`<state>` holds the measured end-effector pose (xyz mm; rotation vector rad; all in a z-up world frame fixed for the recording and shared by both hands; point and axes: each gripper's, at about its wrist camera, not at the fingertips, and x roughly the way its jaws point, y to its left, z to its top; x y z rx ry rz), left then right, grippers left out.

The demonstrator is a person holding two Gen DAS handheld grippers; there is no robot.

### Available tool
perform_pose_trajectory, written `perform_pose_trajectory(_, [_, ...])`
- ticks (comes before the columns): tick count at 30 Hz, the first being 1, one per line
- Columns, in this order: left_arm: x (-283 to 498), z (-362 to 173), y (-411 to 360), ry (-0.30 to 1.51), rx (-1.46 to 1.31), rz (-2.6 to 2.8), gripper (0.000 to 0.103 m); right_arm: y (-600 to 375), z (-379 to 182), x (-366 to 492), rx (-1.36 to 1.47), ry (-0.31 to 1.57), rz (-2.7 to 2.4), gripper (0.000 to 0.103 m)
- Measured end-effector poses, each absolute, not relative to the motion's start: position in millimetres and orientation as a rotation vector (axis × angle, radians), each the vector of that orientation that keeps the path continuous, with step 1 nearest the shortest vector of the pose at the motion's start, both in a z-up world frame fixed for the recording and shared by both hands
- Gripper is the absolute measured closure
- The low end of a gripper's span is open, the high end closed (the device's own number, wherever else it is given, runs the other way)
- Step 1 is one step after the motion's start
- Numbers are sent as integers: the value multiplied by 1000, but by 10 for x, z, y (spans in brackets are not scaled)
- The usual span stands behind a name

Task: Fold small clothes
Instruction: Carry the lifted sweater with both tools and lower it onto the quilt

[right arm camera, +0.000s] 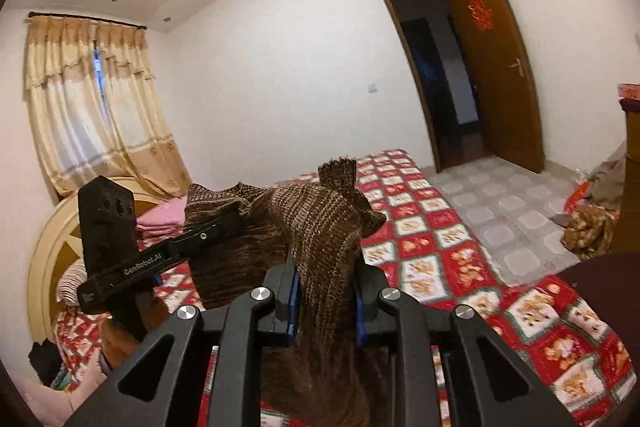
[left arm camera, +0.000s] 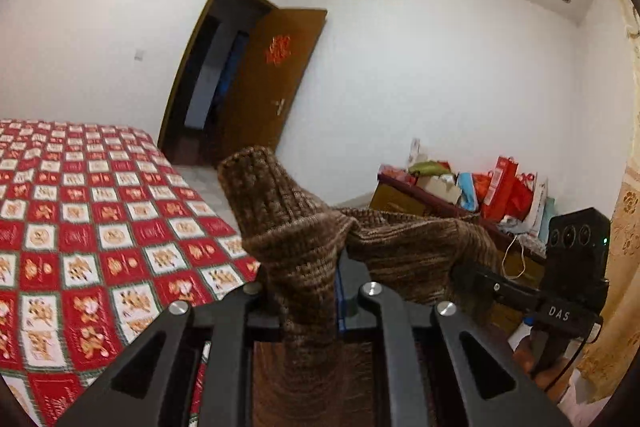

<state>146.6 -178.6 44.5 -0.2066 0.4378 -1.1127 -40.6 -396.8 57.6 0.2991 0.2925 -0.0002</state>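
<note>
A brown ribbed knitted garment (left arm camera: 304,239) is held up in the air between the two hand-held grippers, above a bed covered with a red-and-white chequered quilt (left arm camera: 80,219). The left gripper (left arm camera: 308,291) has its black jaws drawn narrow and pinching a fold of the knit, which rises past the fingertips as a ribbed cuff and hangs down between the gripper's arms. The right gripper (right arm camera: 326,291) is likewise narrowed and clamped on the same garment (right arm camera: 320,227), a fringed corner standing up above its blue-padded fingers (right arm camera: 295,291). The cloth spans from one gripper to the other, sagging between them. In the left wrist view a brown wooden cabinet (left arm camera: 404,199) stands by the wall, its top heaped with red paper bags and boxes (left arm camera: 504,187).
</note>
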Motion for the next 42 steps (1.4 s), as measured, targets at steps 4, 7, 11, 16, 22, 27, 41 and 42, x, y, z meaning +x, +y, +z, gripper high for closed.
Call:
perform_pose_trajectory(4, [1608, 105, -2075, 544, -219, -1105, 87, -4311, 174, -168, 362, 379, -50, 82])
perform_pose_trajectory(7, [1767, -180, -2357, 618, -204, -1076, 88, -4542, -120, 90, 389, 449, -81, 82])
perform_pose_trajectory(11, [2069, -477, -2798, 687, -135, -1030, 88, -4890, -516, 508, 408, 534, -119, 82])
perform_pose_trajectory(16, [2406, -797, -3242, 727, -60, -986, 89, -5153, -872, 994, 337, 611, -195, 82])
perform_pose_trajectory(22, [2619, -1299, -3589, 847, 84, -905, 82, -5366, -1360, 1346, 292, 763, -277, 82])
perform_pose_trajectory(27, [2817, -1317, -3452, 895, 66, -733, 7, -5584, -1407, 1275, 387, 743, -275, 58])
perform_pose_trajectory(41, [1919, -966, -3032, 904, 68, -721, 11, -4824, -990, 639, 208, 647, -212, 81])
perform_pose_trajectory(42, [1753, -963, -3046, 900, 87, -729, 11, -4767, -1037, 656, 206, 662, -203, 81])
